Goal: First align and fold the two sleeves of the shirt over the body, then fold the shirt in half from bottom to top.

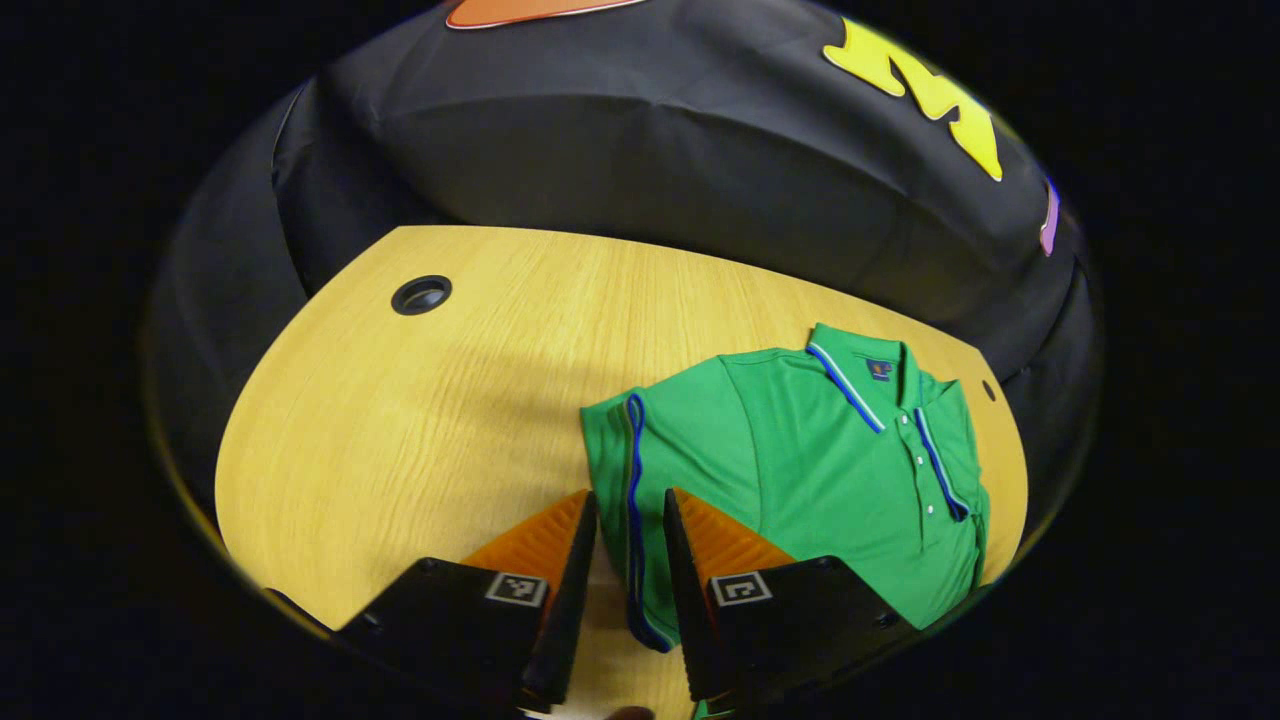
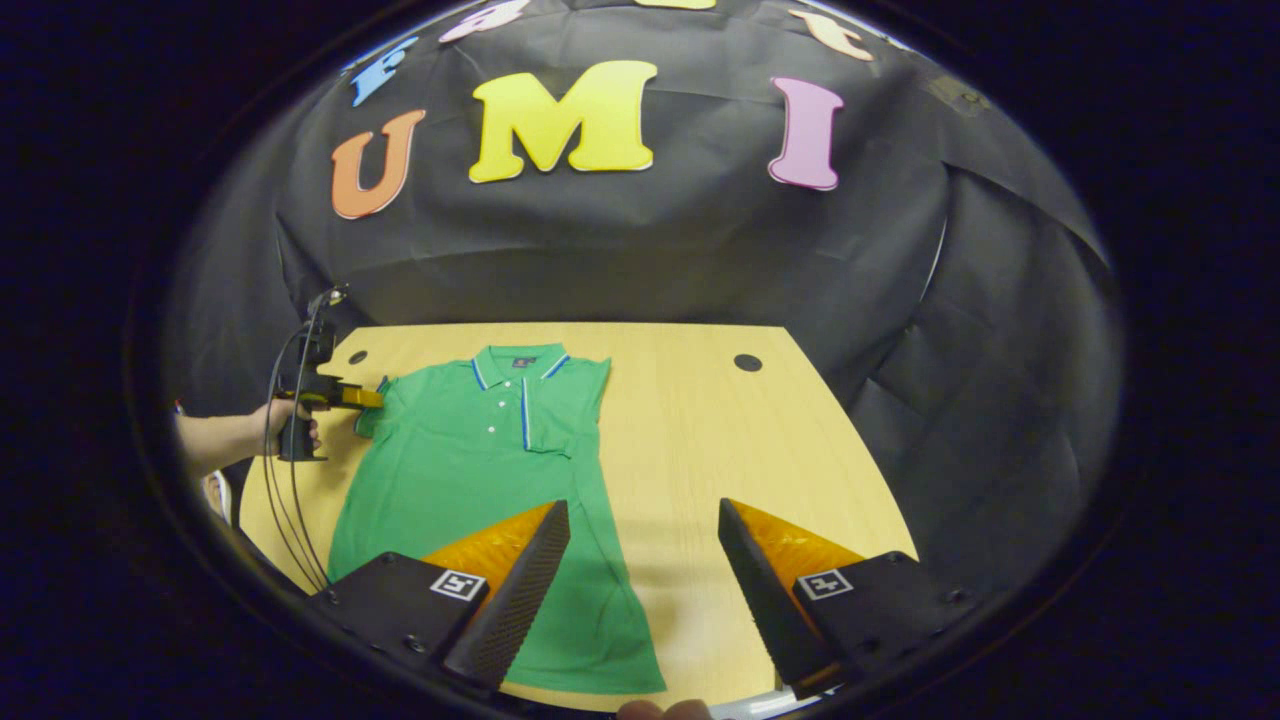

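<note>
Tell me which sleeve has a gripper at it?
The green polo shirt's sleeve with the blue-edged cuff lying between the fingers of the left gripper. The other sleeve, across the collar, has no gripper at it.

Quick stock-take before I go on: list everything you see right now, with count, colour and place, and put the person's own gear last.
Green polo shirt with blue-and-white trim: one, green, lying flat on the table, collar toward the booth wall.
Light wooden table: one, yellowish wood, under the shirt.
Round cable holes: two, dark, near the table's far corners.
Black cables: a bundle, hanging from the left gripper.
Left gripper: one, at the shirt's sleeve, fingers close together astride the trimmed edge.
Hand: one, holding it.
Right gripper: one, open, above the shirt's hem.
</note>
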Demonstrator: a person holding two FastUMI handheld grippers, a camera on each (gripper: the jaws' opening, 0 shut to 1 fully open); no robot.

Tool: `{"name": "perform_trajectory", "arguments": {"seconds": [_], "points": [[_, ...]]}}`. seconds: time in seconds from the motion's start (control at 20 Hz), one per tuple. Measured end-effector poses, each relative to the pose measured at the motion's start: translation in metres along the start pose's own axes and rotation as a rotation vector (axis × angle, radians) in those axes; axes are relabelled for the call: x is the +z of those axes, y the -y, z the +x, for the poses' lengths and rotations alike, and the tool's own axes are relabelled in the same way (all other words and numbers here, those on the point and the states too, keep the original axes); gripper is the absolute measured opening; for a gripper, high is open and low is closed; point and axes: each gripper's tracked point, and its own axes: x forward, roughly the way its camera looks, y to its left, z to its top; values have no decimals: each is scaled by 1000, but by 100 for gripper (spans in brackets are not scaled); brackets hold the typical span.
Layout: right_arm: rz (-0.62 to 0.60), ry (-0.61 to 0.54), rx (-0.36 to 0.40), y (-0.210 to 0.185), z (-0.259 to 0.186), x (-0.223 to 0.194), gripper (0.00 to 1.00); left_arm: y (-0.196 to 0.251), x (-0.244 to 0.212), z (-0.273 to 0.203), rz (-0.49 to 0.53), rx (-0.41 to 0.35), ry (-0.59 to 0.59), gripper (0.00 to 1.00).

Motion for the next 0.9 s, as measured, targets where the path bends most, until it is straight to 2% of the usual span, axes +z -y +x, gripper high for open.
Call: {"name": "perform_trajectory", "arguments": {"seconds": [0.2,0.25,0.35,0.4,0.75,0.8,0.9], "points": [[14,-6,-24,8,2,-7,96,-5,1,4,31,63,1,22],[15,-7,-28,10,2,-9,96,-5,2,5,37,70,5,20],[20,-6,-36,13,0,-14,96,-2,4,5,42,63,7,8],[21,-6,-39,14,1,-15,96,-1,3,4,41,54,5,6],[35,23,-44,20,-3,-14,96,7,26,-17,58,45,64,3],[35,27,-41,20,-3,-14,96,11,32,-20,63,38,72,0],[36,32,-34,18,-4,-12,96,24,43,-26,69,16,94,3]]}}
